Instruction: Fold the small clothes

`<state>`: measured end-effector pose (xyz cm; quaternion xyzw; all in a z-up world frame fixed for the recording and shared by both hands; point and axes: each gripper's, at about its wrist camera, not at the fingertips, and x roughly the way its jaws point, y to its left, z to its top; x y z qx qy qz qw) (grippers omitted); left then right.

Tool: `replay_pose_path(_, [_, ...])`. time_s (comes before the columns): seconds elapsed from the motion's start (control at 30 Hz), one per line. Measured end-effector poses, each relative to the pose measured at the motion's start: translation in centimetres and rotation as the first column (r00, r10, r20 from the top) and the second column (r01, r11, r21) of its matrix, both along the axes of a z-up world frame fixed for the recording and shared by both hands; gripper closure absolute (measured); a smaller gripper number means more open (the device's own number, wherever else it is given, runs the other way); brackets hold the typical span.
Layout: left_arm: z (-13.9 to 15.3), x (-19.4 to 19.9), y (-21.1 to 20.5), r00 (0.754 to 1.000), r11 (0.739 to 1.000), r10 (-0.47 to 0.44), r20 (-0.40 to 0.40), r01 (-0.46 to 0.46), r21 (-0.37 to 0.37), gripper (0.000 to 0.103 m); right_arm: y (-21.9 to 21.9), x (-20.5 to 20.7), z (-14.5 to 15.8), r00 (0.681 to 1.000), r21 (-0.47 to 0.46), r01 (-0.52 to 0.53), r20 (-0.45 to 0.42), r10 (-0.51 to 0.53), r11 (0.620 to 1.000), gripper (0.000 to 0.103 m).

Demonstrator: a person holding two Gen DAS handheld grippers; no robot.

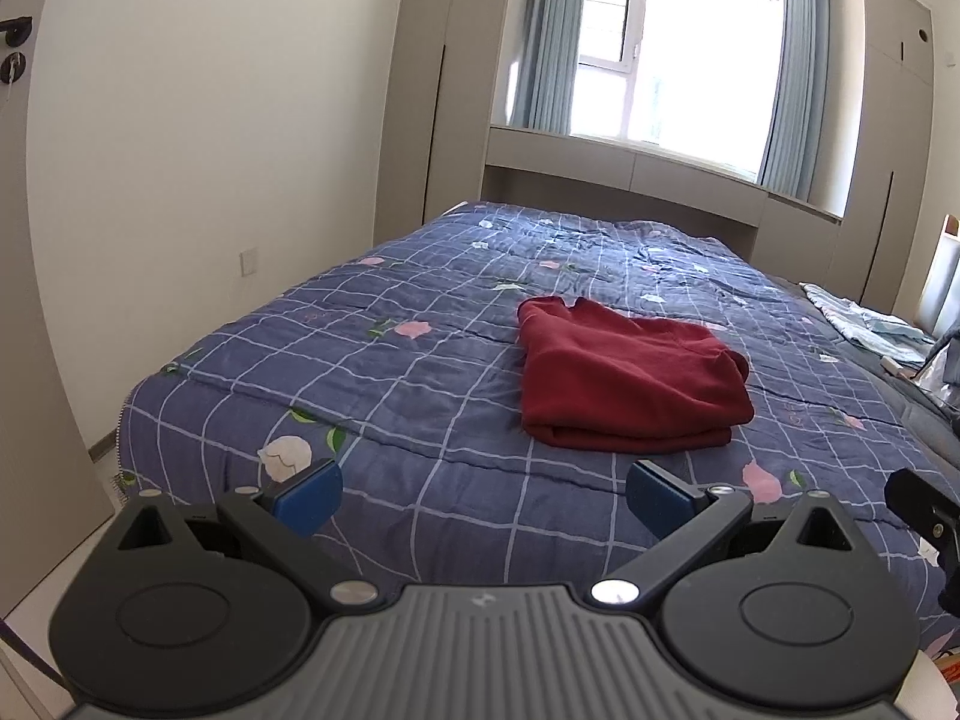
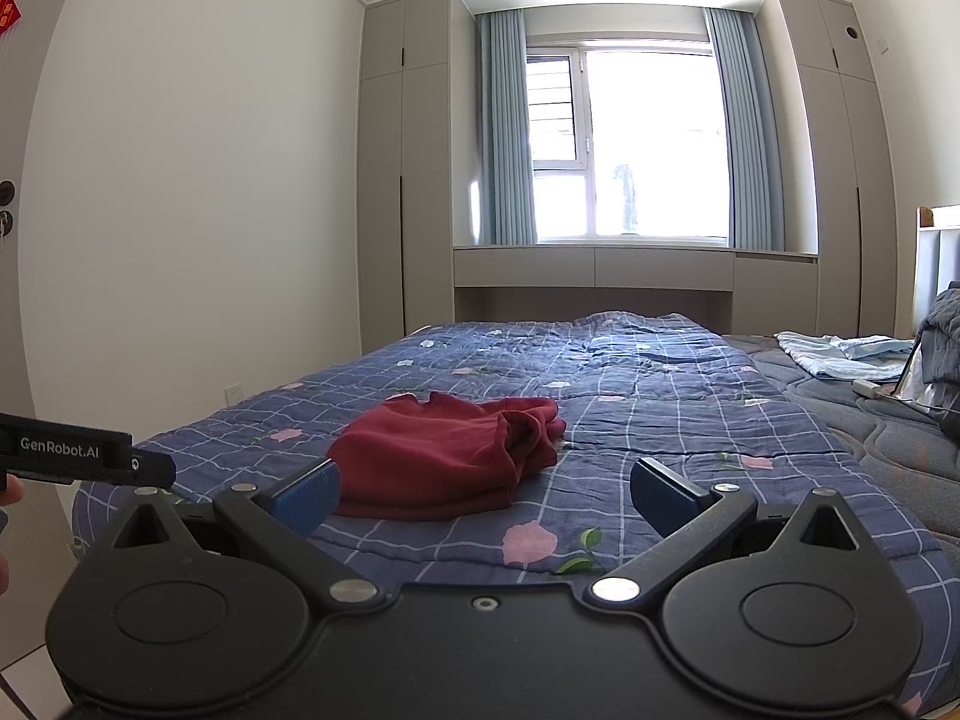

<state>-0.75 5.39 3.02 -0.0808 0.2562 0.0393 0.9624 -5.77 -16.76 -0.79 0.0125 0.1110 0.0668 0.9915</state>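
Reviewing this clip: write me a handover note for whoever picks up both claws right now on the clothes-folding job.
Left claw: open, empty, held above the near edge of the bed, short of the garment.
Right claw: open, empty, also short of it.
Red garment: lies folded in a compact stack on the blue checked quilt, neither claw touching it. One end looks bunched in the right wrist view.
Light blue clothes: lie loose at the far right of the bed, unfolded.
Done: the red piece looks folded.
Left: probably tidy that bunched end, then the light blue clothes, if they belong to the job.
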Motion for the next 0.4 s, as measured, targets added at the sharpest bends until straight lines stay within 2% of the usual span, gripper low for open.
replay_pose_path(0.4, [0.03,0.03,-0.01,1.0,1.0,0.007,0.003,-0.007,0.001,0.0,0.06,0.03,-0.04,1.0,-0.001,0.0,-0.004,0.0,1.0,0.0])
